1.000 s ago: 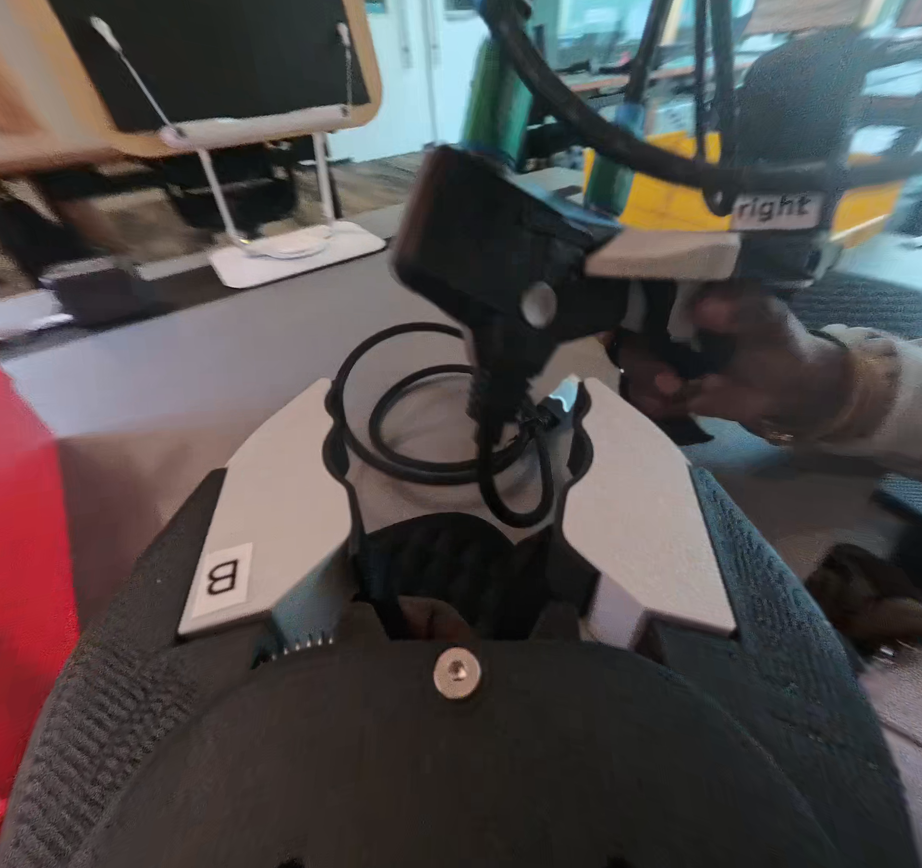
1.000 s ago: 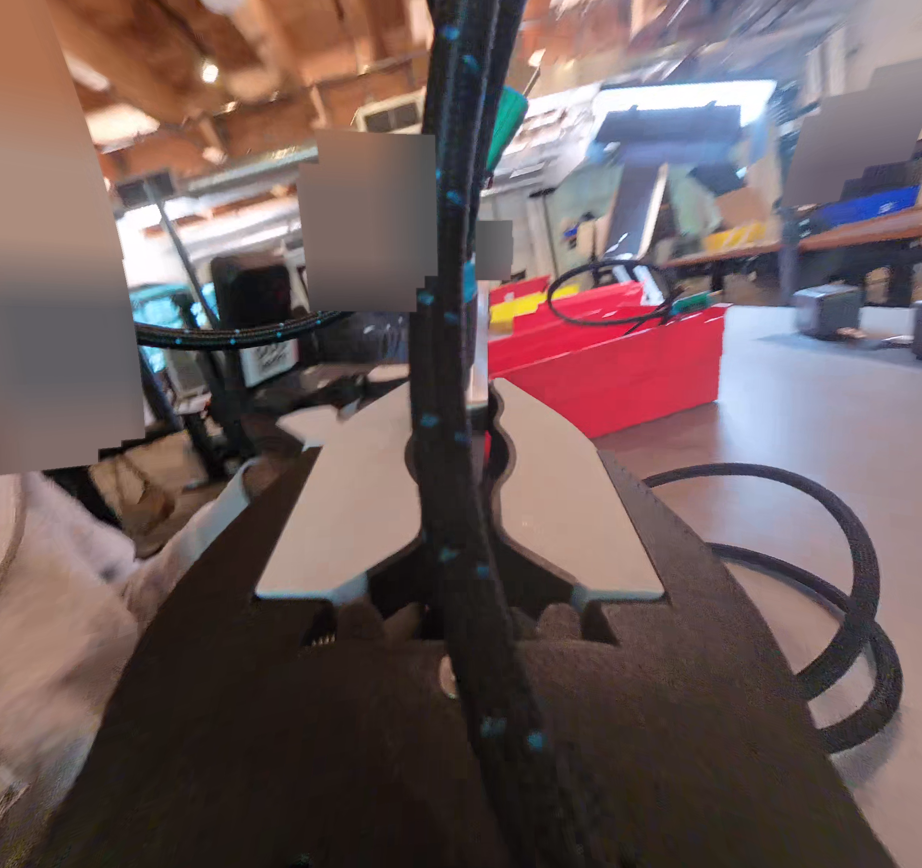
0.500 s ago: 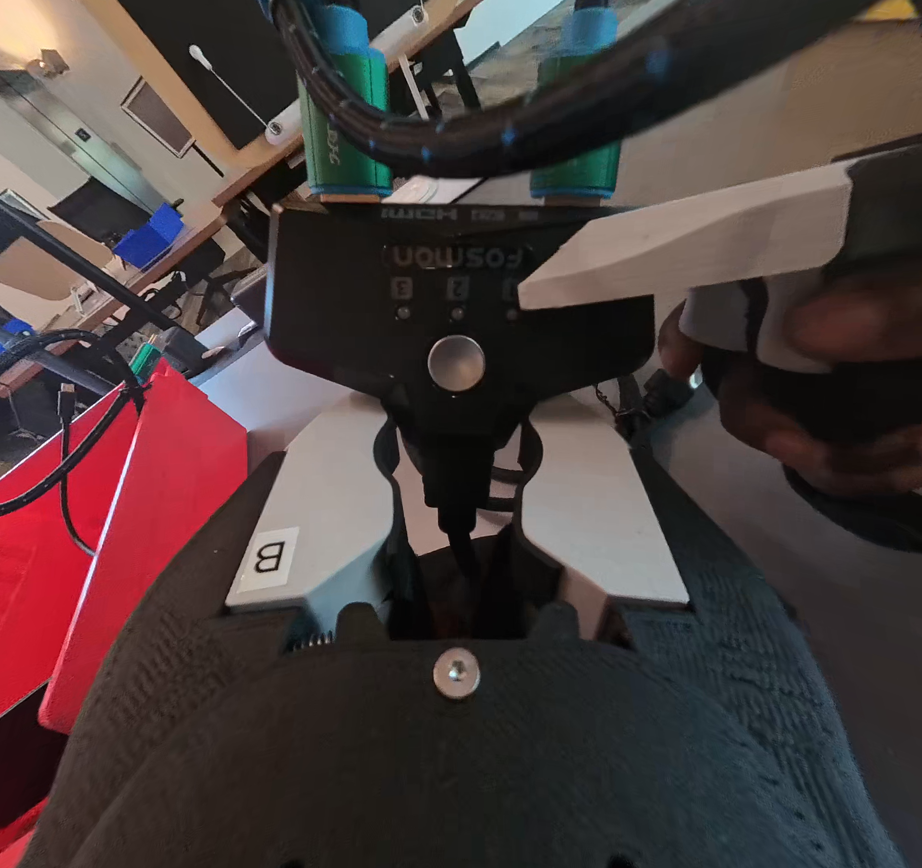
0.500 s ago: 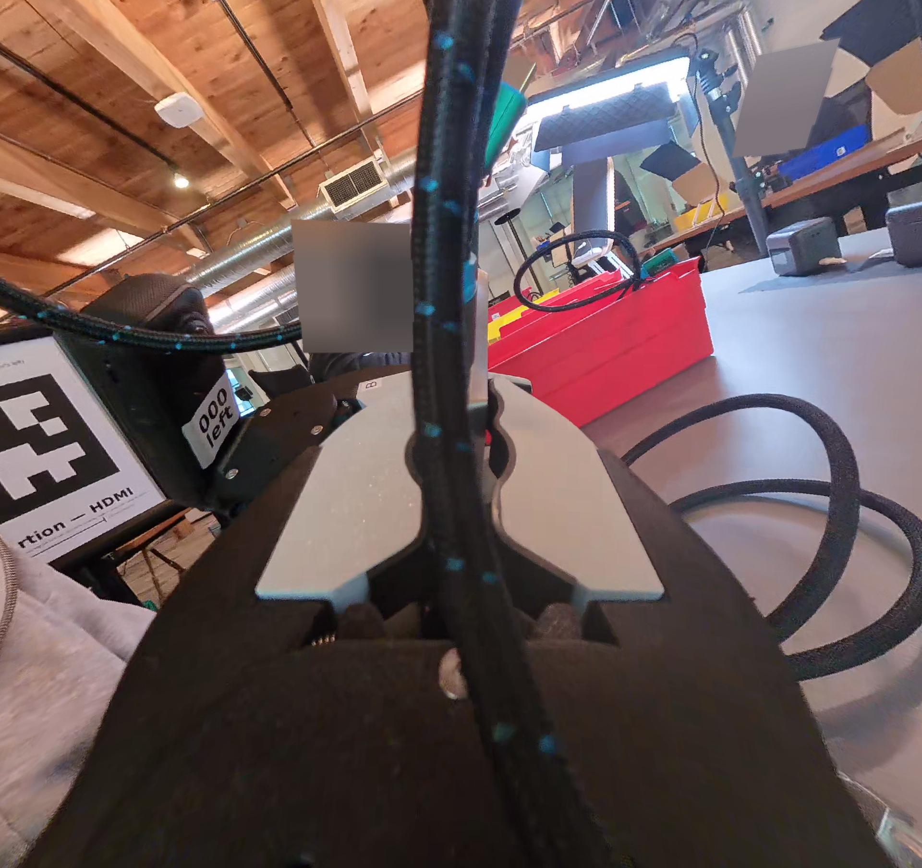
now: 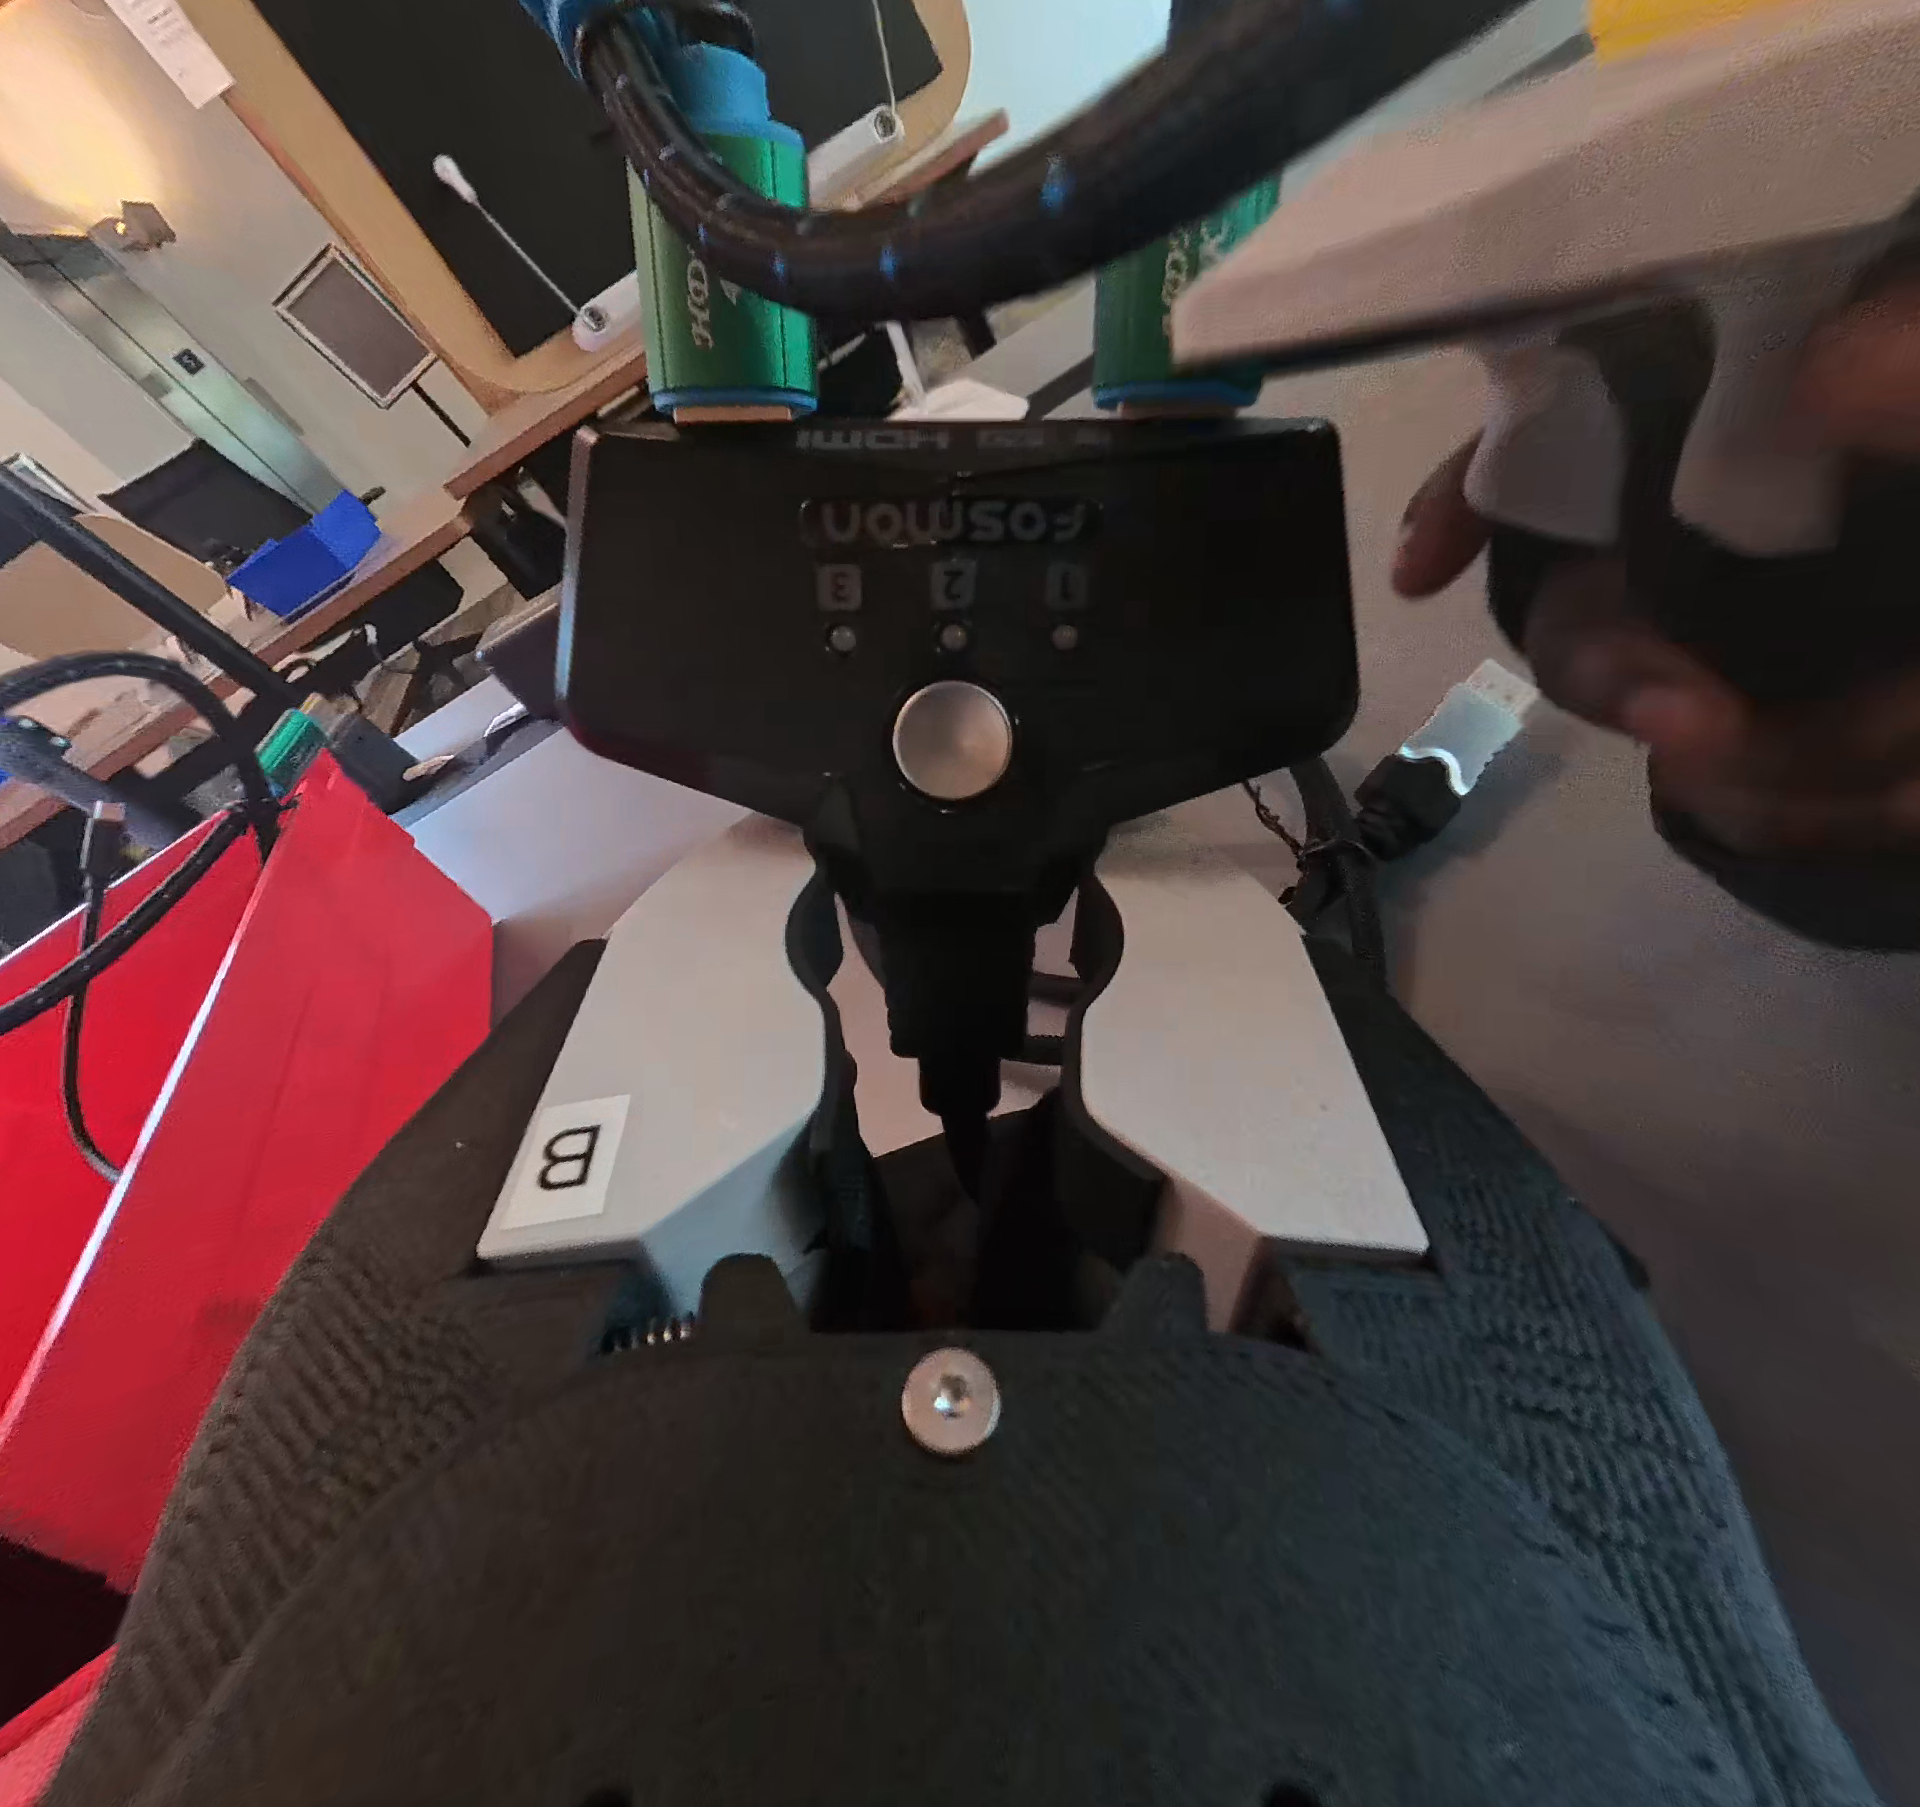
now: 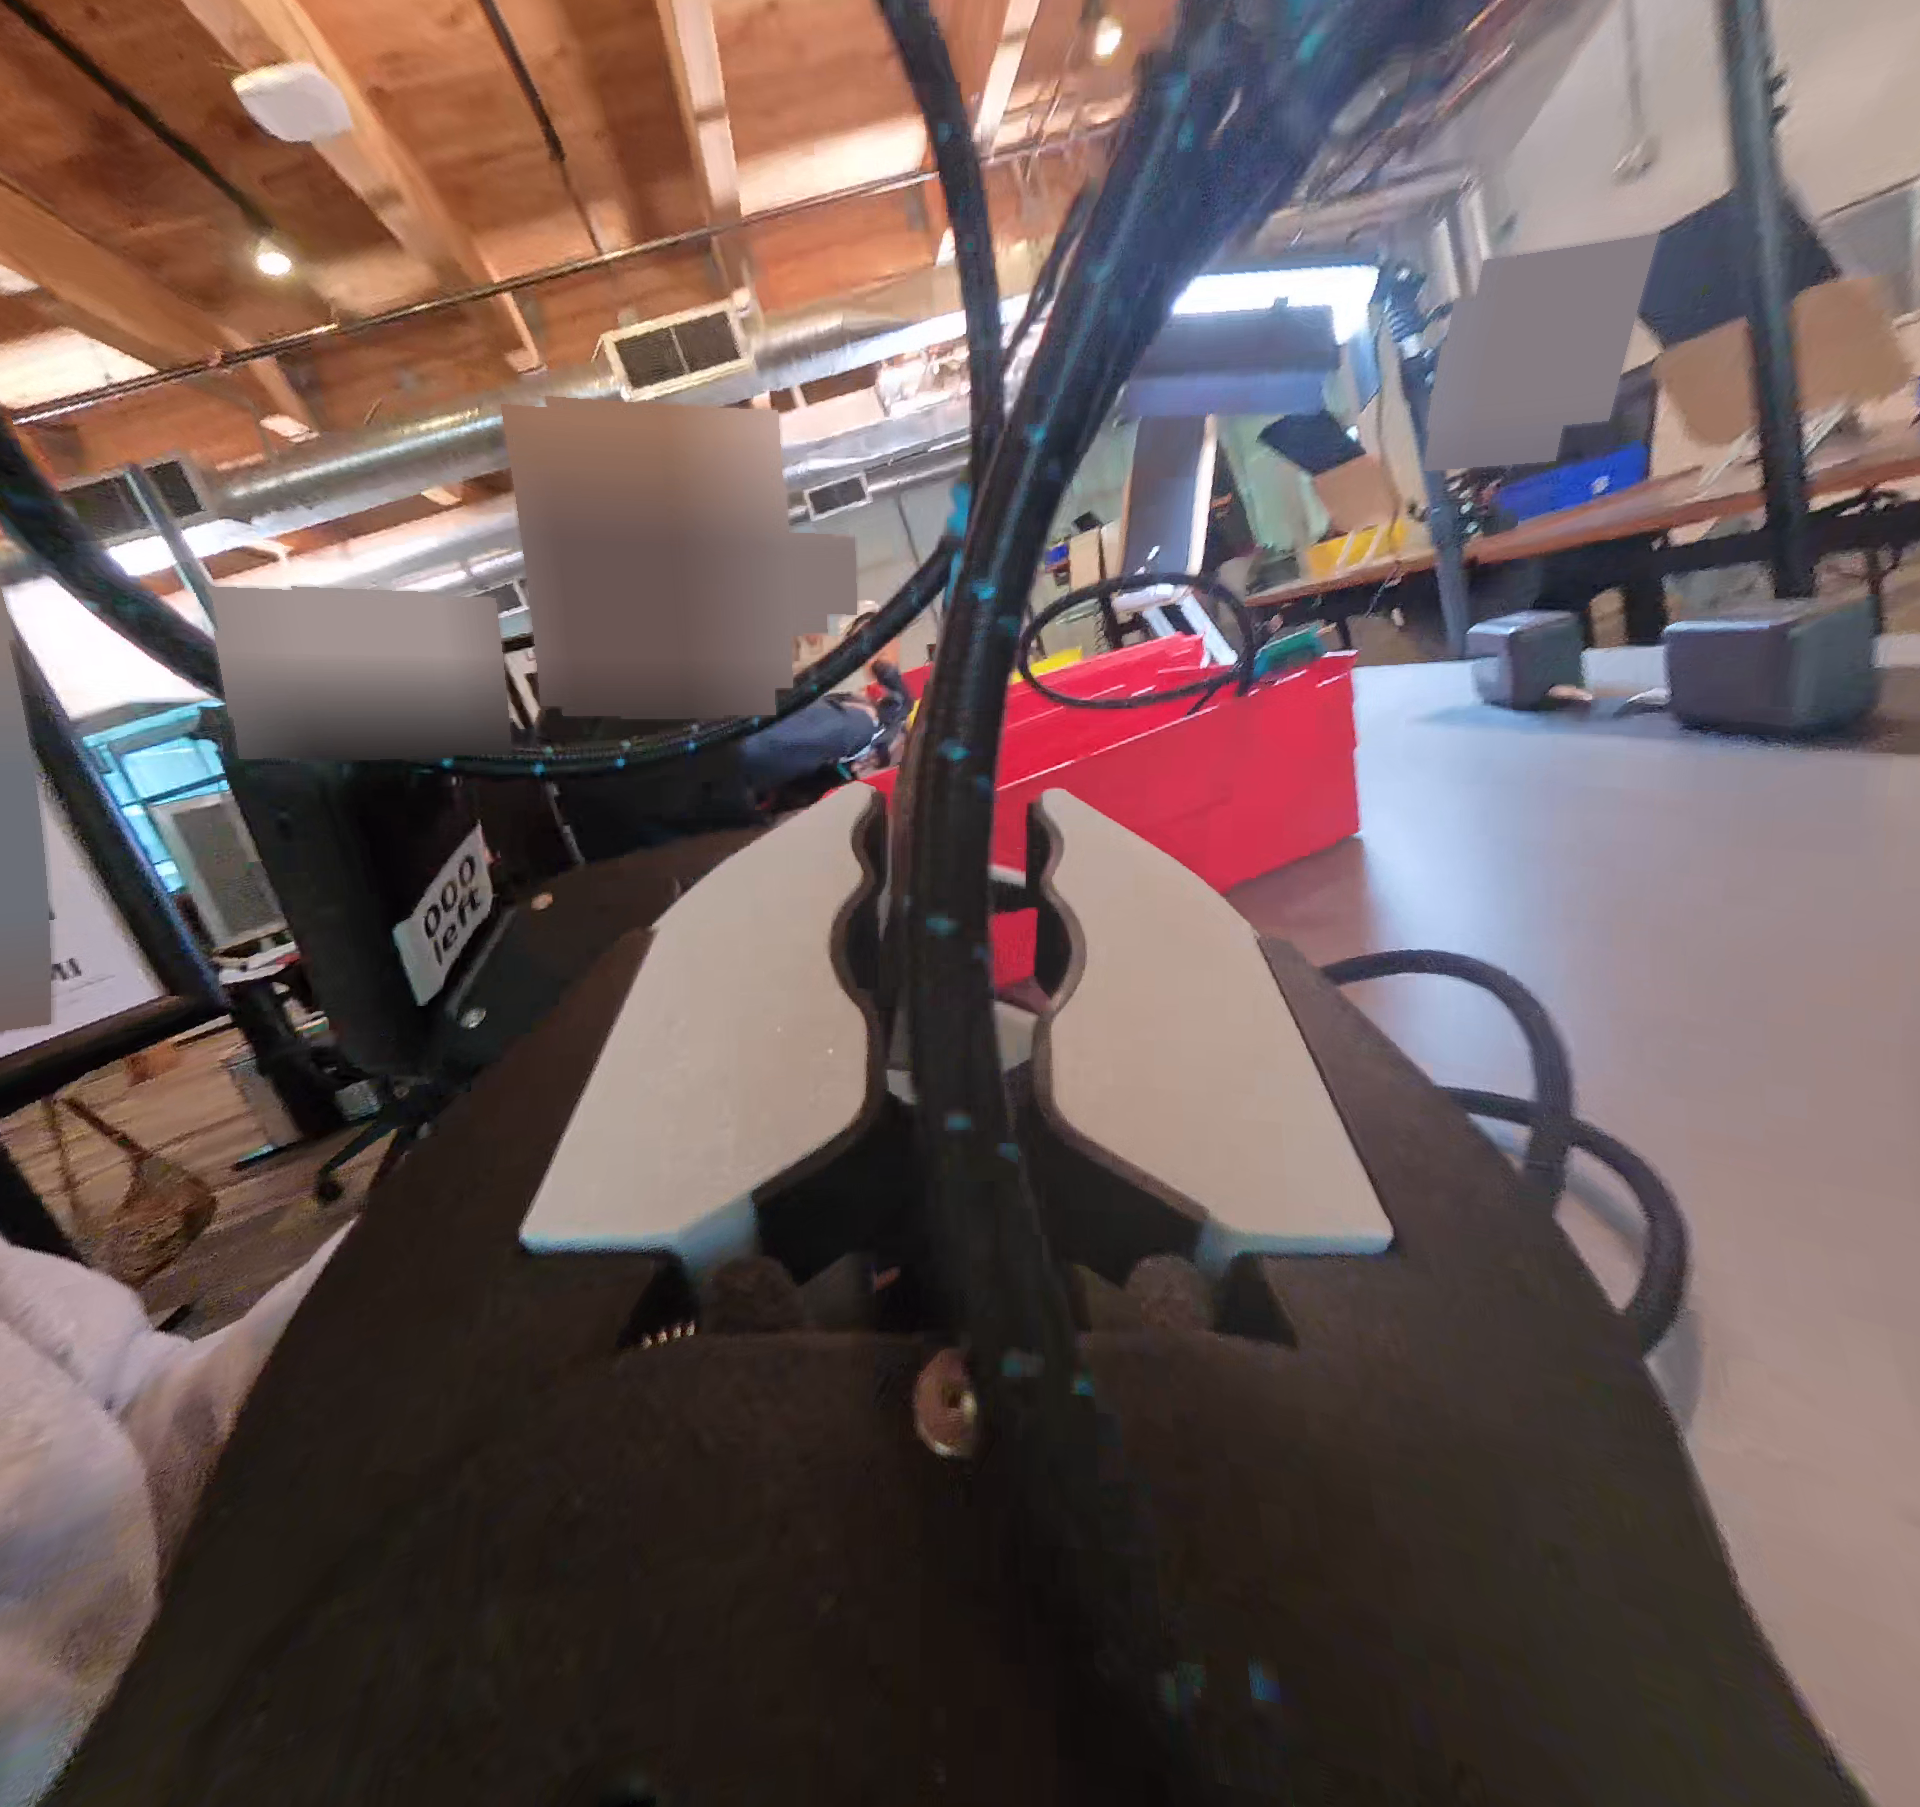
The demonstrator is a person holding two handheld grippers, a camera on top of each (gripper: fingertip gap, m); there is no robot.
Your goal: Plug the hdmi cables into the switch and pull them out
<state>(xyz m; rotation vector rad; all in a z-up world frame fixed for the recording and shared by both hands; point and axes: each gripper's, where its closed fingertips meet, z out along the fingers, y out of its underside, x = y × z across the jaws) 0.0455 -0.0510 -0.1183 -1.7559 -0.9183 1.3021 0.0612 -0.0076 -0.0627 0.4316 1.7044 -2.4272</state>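
A black HDMI switch stands upright in front of my left gripper, whose grey fingers are shut on its narrow cable end. Two green HDMI plugs sit in the switch's far side, left and right, with black braided cables running off them. My right gripper is open, with these braided cables passing loosely between its fingers. One of its grey fingers shows at the upper right of the left wrist view, next to the right plug.
A red bin stands at the left, also seen in the right wrist view. A loose silver-tipped plug lies on the grey table. A black cable coil lies to the right. Grey boxes stand at the far edge.
My left gripper has closed in on the switch's cable end and now holds it upright. My right gripper's jaws, shut on the braided cables before, have parted.
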